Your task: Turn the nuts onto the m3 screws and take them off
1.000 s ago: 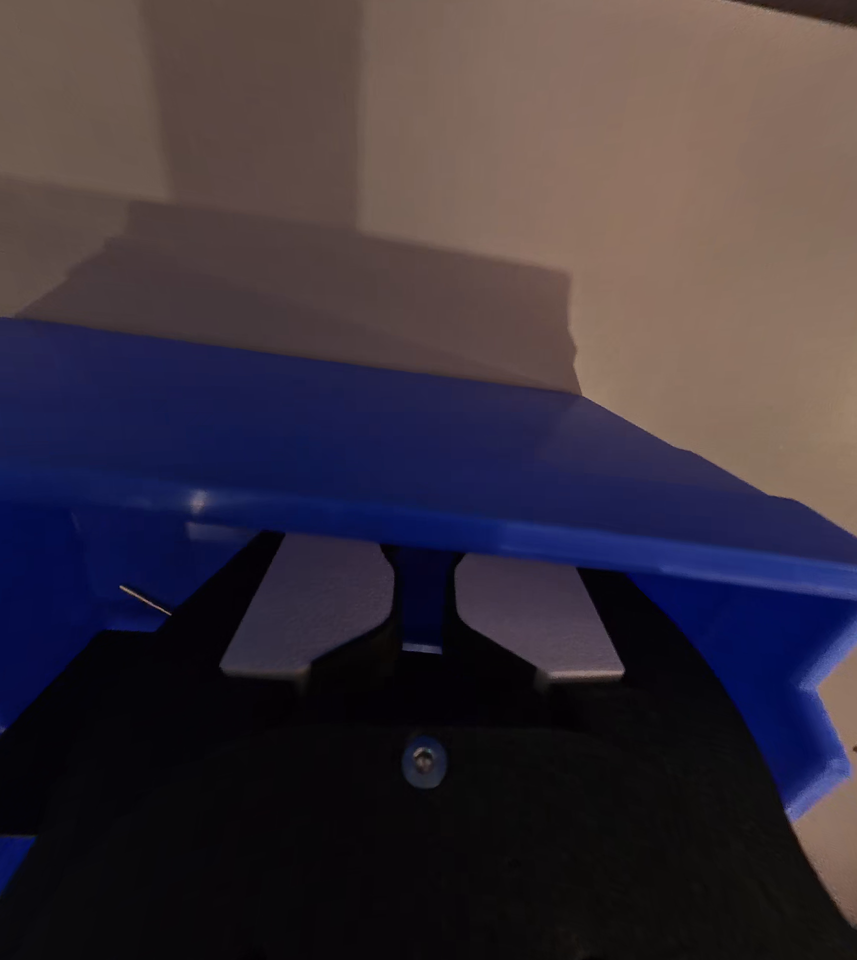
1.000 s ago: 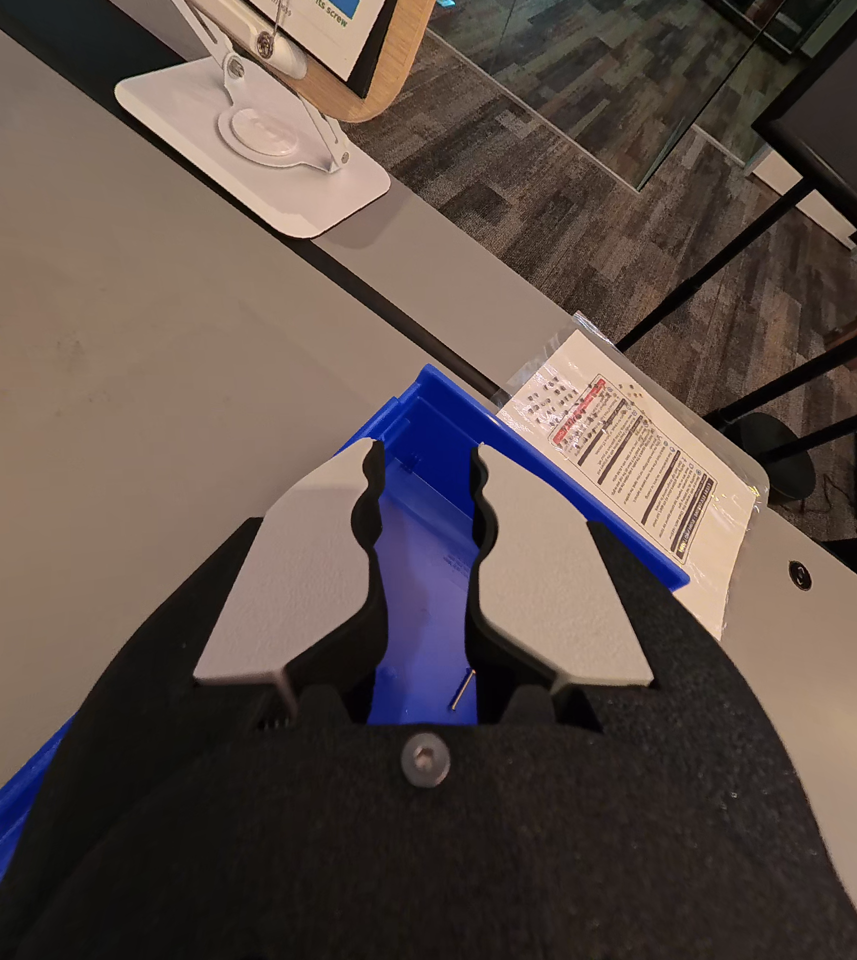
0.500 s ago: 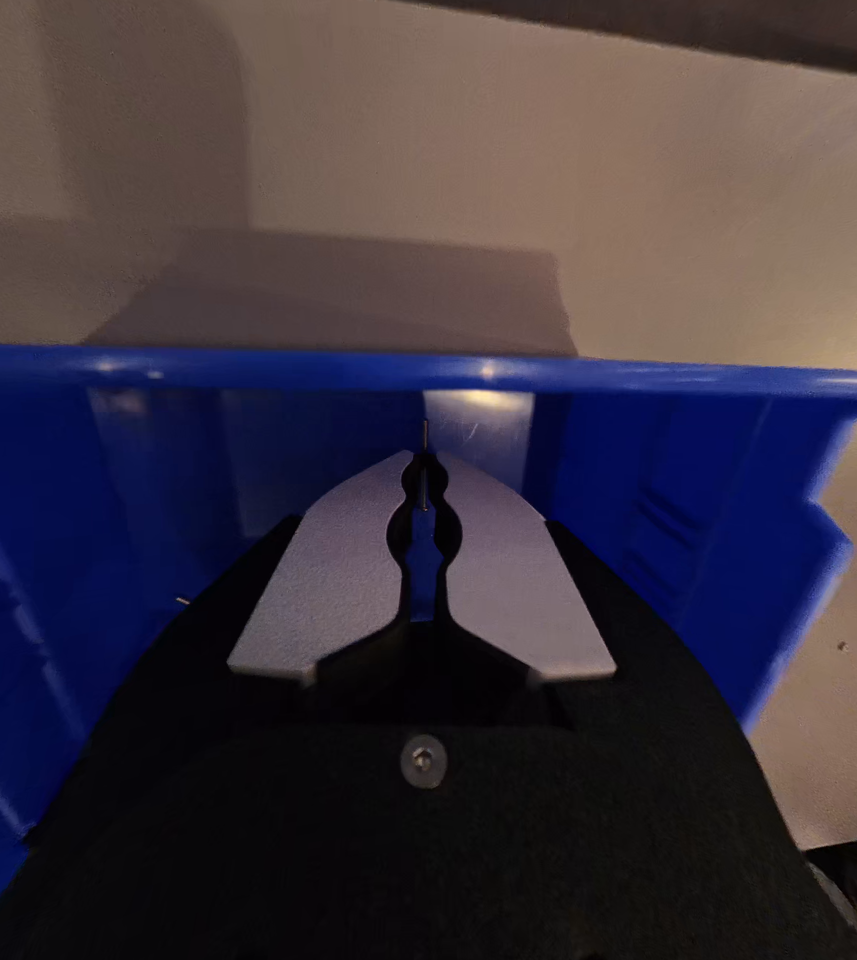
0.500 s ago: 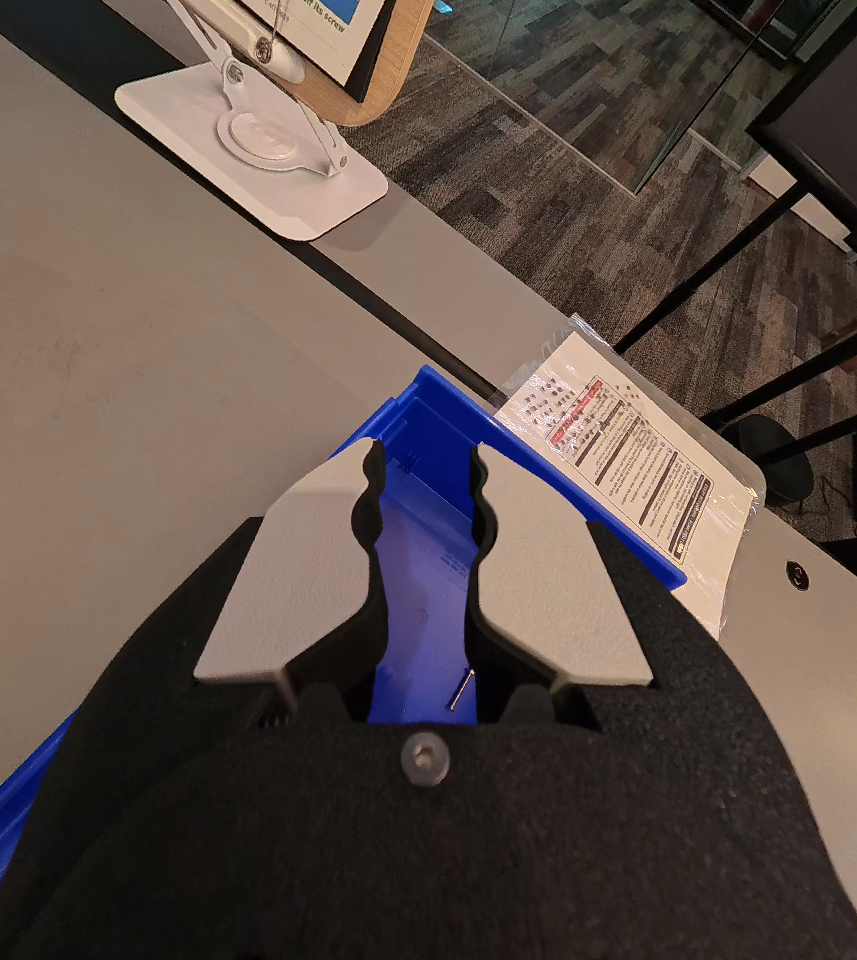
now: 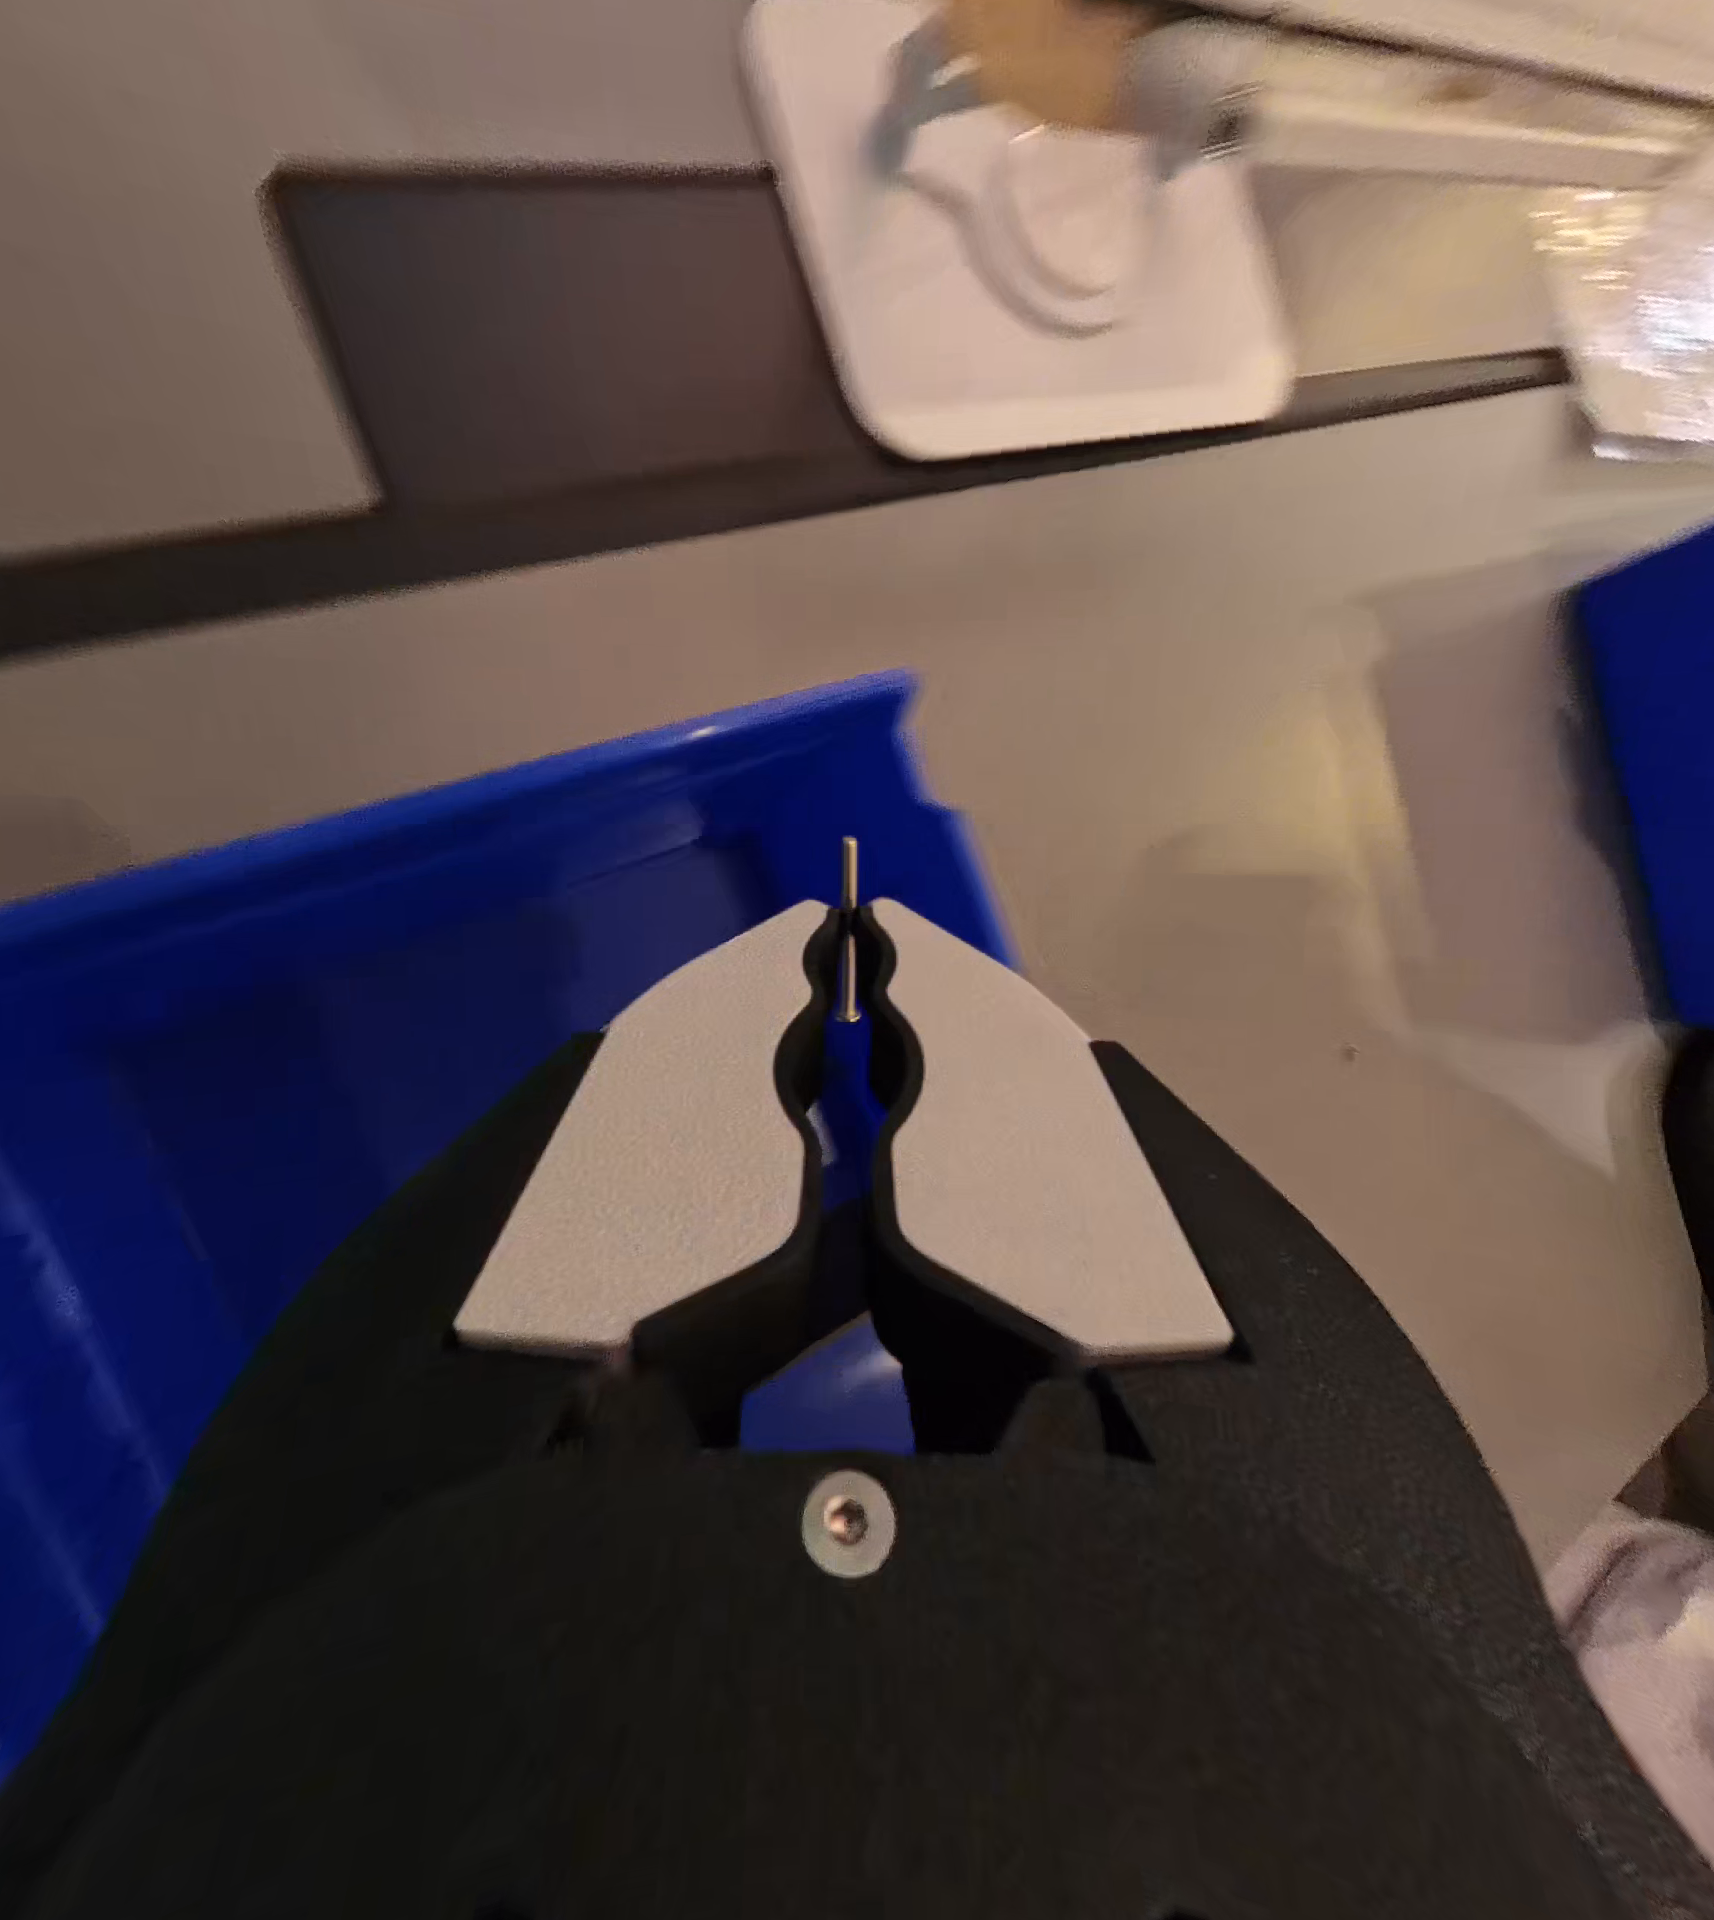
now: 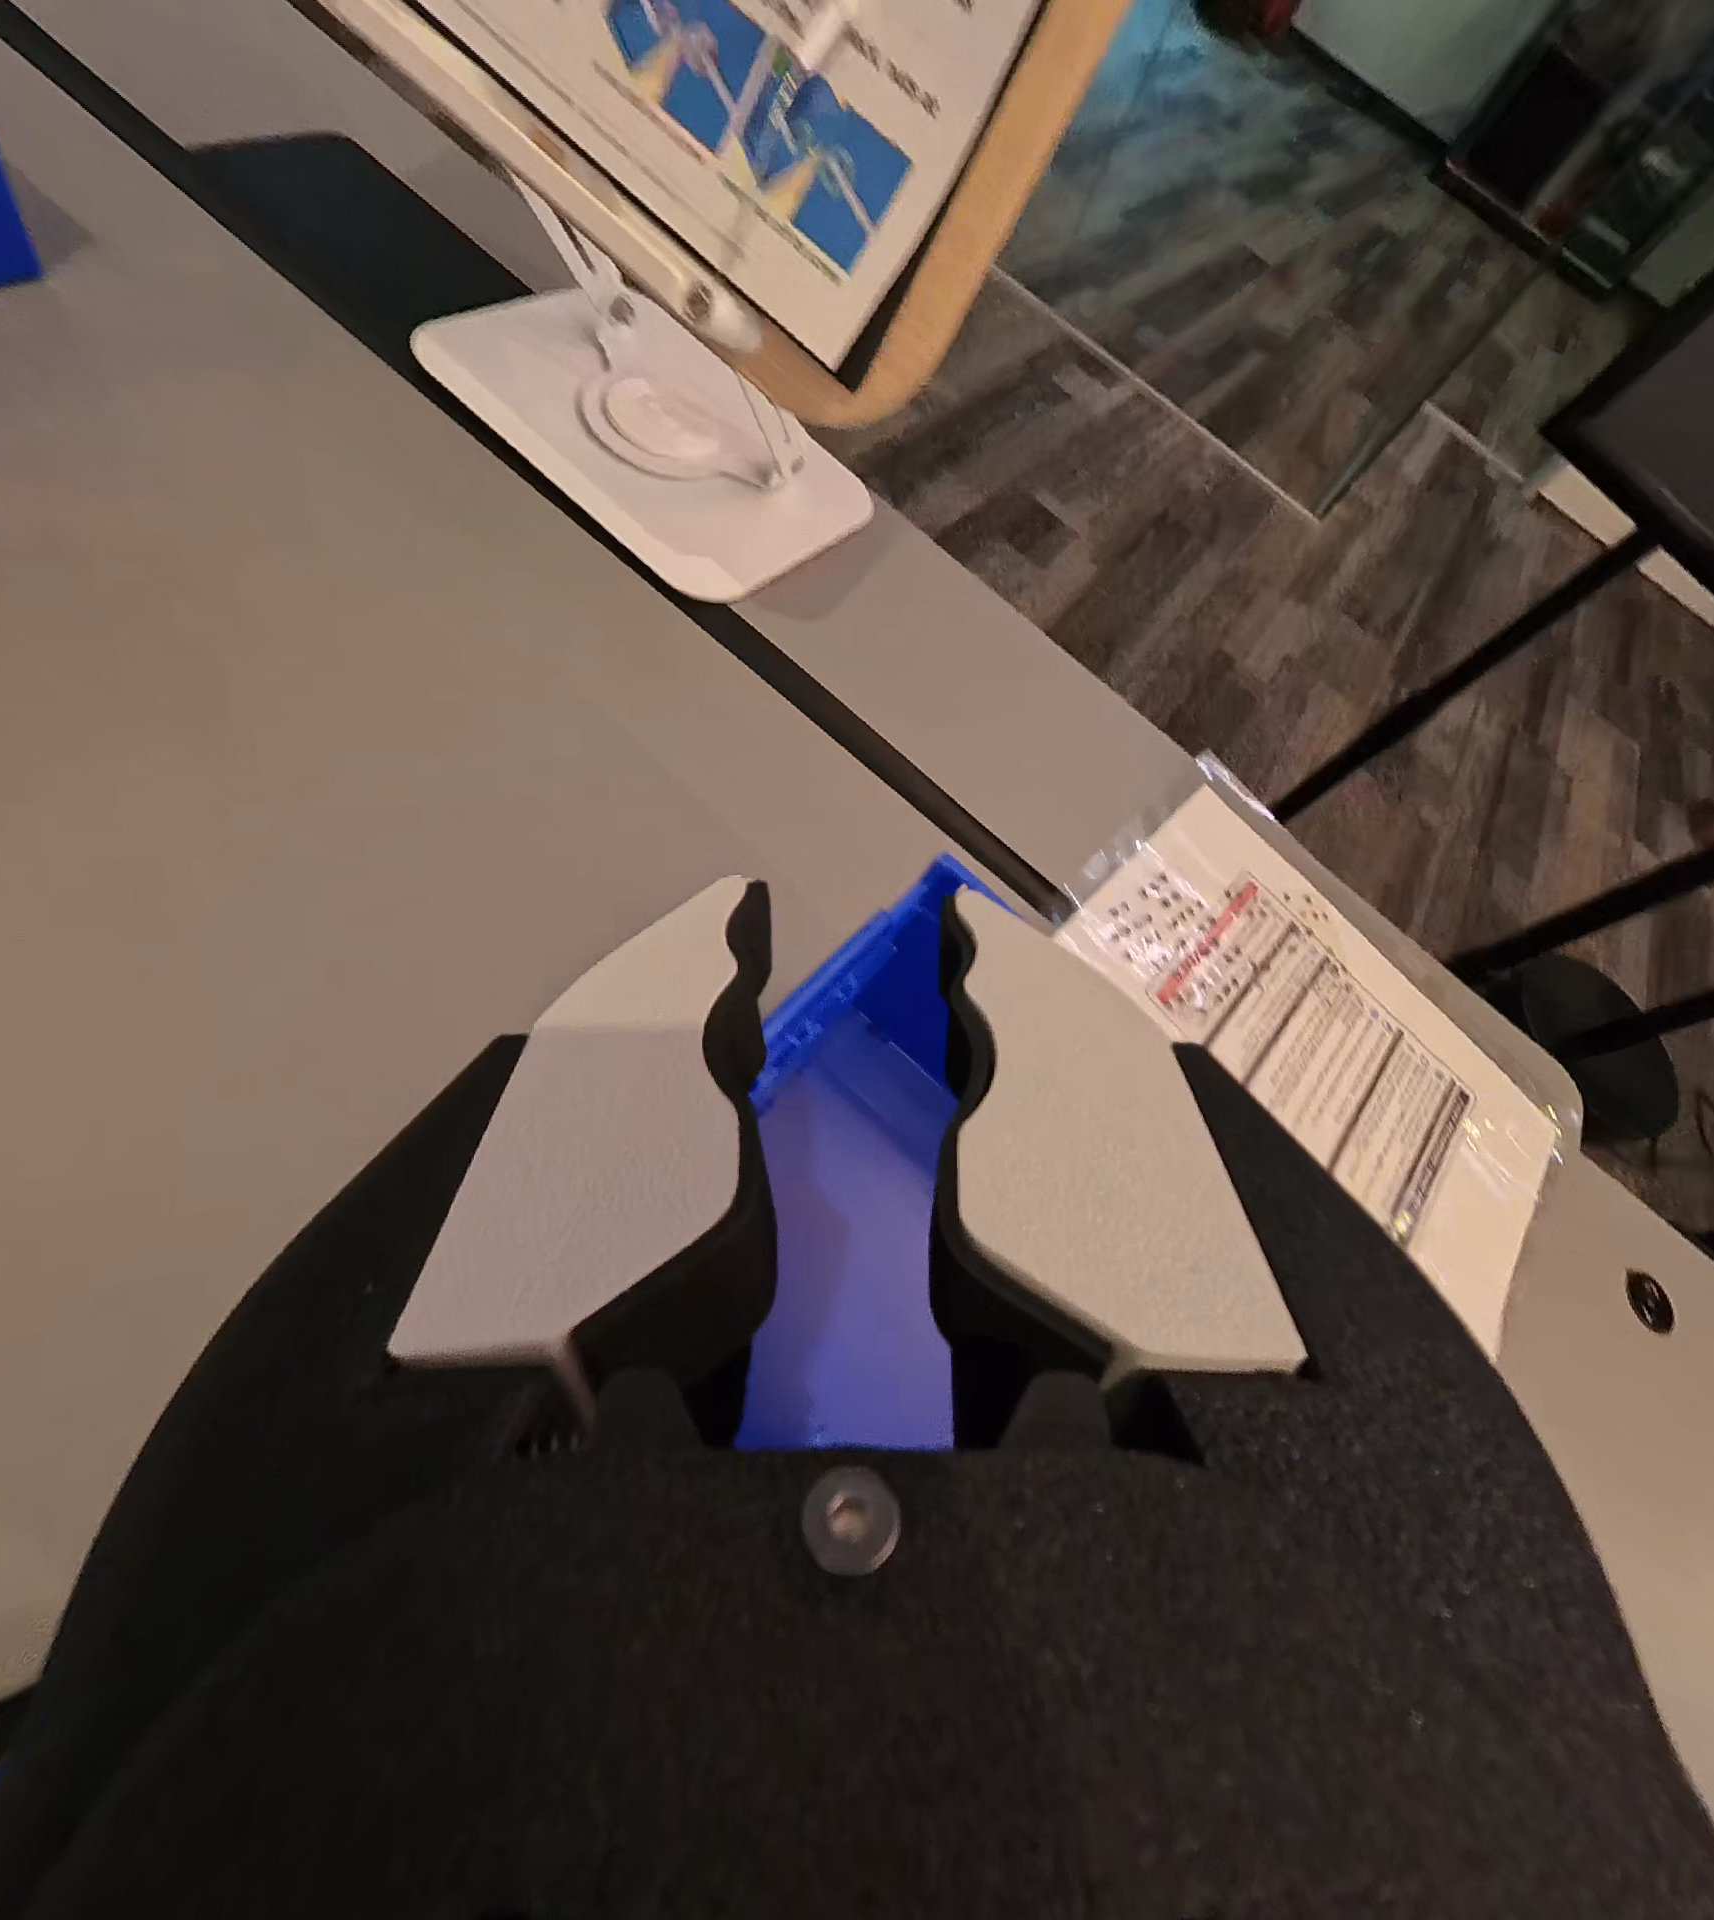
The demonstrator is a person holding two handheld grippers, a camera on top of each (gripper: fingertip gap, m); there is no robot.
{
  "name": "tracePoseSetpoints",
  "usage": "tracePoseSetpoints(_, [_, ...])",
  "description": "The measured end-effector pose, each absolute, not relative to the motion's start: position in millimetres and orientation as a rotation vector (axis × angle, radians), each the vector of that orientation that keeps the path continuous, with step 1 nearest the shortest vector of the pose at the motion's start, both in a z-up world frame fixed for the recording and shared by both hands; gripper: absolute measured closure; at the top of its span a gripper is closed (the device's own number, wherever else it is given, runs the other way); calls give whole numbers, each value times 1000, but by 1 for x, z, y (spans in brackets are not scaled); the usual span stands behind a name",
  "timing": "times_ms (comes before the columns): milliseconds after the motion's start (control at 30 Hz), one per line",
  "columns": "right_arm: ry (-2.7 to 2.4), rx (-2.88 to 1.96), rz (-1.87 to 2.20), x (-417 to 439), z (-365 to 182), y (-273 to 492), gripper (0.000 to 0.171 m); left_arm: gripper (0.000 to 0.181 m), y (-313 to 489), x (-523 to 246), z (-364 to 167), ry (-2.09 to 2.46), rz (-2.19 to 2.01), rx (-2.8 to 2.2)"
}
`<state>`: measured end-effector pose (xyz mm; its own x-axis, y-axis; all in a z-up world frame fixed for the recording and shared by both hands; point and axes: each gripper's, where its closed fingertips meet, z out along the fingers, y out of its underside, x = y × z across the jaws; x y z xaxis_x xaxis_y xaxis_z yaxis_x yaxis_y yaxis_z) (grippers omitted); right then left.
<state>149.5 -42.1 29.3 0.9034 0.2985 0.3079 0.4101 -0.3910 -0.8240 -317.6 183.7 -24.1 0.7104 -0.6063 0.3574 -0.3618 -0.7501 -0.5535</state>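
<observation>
Now: left hand-held gripper (image 5: 848,914) closed on a thin m3 screw (image 5: 848,878), shank poking out past the fingertips, held above the near blue bin (image 5: 333,935). Right hand-held gripper (image 6: 851,914) open, nothing between the jaws, hovering over a second blue bin (image 6: 858,1049) at the far edge of the grey table (image 6: 261,779). Bagged printed sheet (image 6: 1352,1091) just right of that bin. White stand (image 6: 666,447) farther off.

printed sheet in clear bag (image 6: 1331,1060) on table, illustrated sign on white stand (image 6: 728,135), both bearing print
</observation>
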Motion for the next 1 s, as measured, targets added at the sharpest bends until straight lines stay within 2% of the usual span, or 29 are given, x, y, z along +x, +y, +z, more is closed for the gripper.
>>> tracePoseSetpoints(200, [-677, -1802, 133, 71, 61, -38, 141, 179, 100, -233, 38, 1134, -1034, -2023])
tracePoseSetpoints(500, [-863, -1390, 745, -75, 100, -53, 142, 179, -42, -123, 82, 1500, -1219, -1491])
tracePoseSetpoints(767, [-885, -1306, 814, -93, 106, -62, 150, 179, -78, -92, 102, 1542, -1243, -1285])
tracePoseSetpoints(833, [-903, -1278, 853, -98, 108, -68, 157, 179, -81, -93, 104, 1517, -1255, -1254])
tracePoseSetpoints(1000, [-924, -1247, 919, -104, 110, -75, 155, 179, -78, -99, 98, 1507, -1276, -1272])
